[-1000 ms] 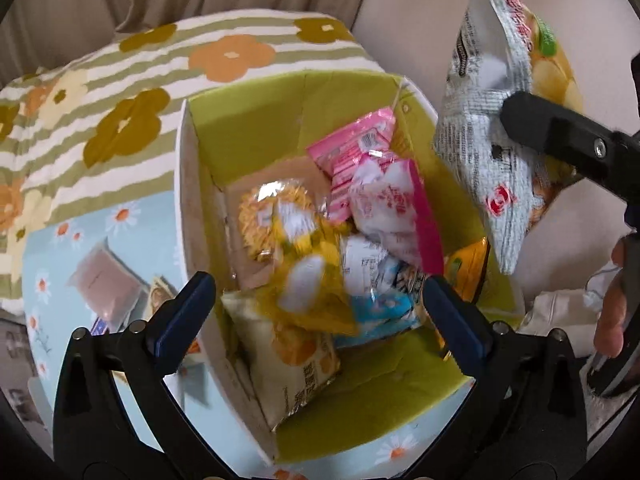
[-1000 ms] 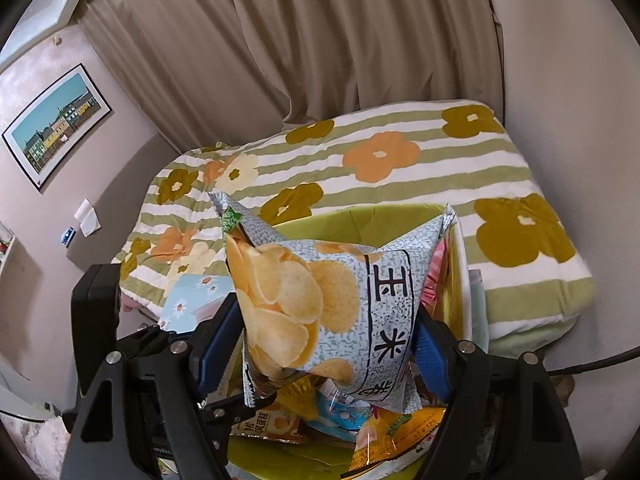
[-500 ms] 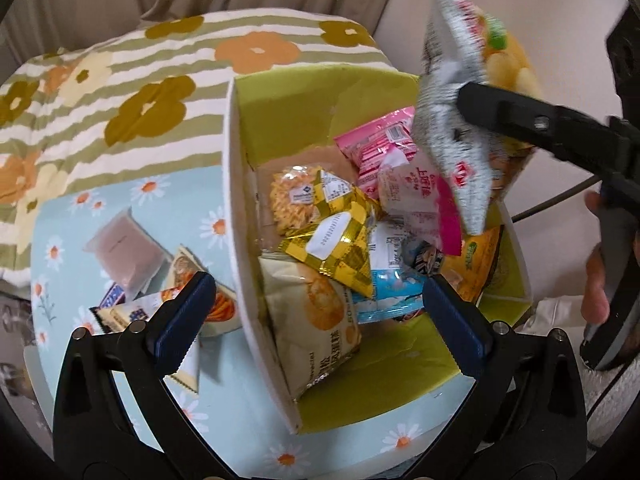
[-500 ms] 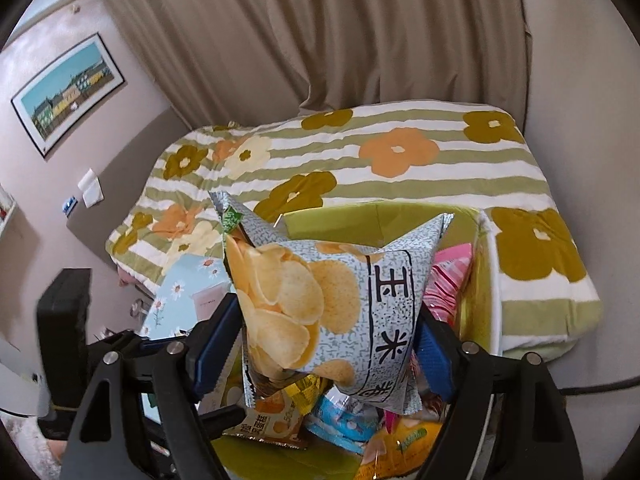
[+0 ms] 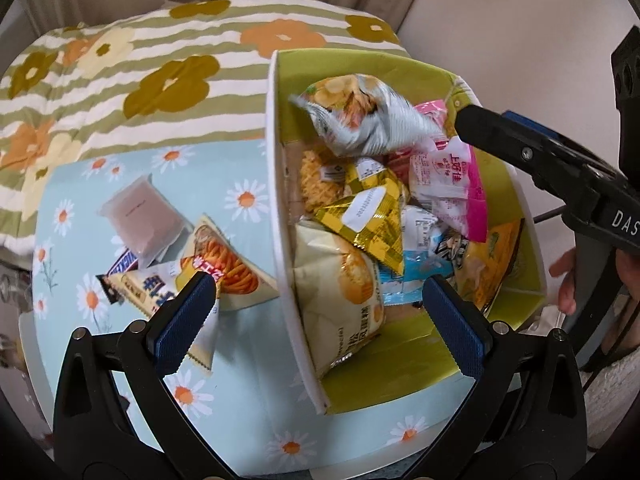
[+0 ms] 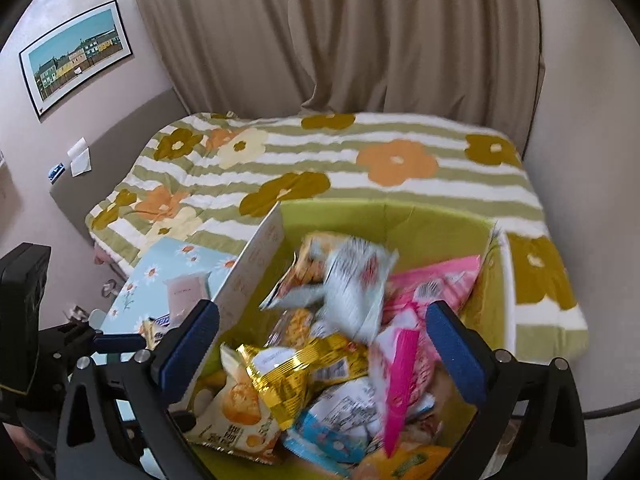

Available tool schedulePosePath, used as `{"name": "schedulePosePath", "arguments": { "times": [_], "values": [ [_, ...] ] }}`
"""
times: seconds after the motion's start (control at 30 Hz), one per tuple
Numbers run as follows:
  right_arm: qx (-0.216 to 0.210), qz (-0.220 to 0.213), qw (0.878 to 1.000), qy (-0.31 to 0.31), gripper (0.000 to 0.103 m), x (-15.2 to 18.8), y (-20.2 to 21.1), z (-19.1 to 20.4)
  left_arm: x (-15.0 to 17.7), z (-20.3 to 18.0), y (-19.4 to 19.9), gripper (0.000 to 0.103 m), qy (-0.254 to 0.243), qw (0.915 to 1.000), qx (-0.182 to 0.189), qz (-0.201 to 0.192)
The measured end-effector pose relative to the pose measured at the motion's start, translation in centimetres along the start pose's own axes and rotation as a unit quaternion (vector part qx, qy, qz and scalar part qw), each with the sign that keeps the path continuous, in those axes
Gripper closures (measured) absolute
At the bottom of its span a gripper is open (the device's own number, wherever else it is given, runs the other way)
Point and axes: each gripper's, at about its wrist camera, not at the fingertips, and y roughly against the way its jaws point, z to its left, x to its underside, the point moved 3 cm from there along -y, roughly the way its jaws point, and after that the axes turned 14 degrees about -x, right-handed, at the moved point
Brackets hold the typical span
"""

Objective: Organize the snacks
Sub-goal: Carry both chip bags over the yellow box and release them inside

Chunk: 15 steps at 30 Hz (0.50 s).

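Note:
A green-lined box (image 5: 276,168) (image 6: 436,216) holds several snack packets. A grey chip bag (image 5: 368,120) (image 6: 352,280) lies loose on top of the pile at the far end, blurred in the right wrist view. My right gripper (image 6: 322,348) is open and empty above the box; one of its fingers (image 5: 508,140) shows in the left wrist view. My left gripper (image 5: 316,316) is open and empty, straddling the box's near left wall. Loose packets lie on the table left of the box: a mauve pouch (image 5: 138,216), a noodle-snack bag (image 5: 224,260) and a chocolate bar (image 5: 120,268).
The box stands on a small table with a blue daisy cloth (image 5: 240,392). Behind it is a bed with a striped flower quilt (image 6: 320,160). A beige wall (image 5: 500,20) is on the right and curtains (image 6: 360,40) hang at the back.
My right gripper opened and let go of the grey chip bag, which dropped onto the pile in the box. My left gripper shifted left, showing more of the table.

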Motion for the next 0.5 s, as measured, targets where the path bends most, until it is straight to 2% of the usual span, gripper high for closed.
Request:
{"name": "schedulePosePath", "arguments": {
  "times": [0.27,0.5],
  "values": [
    [-0.024,0.008,1.000,-0.018,0.000,-0.3,0.4,0.3,0.3,1.0,0.8,0.000,-0.002,0.9999,-0.015,-0.004],
    [-0.013,-0.005,1.000,-0.004,0.000,-0.9,1.0,3.1,0.3,3.7,2.7,0.000,0.006,0.9994,-0.016,-0.029]
  ]
}}
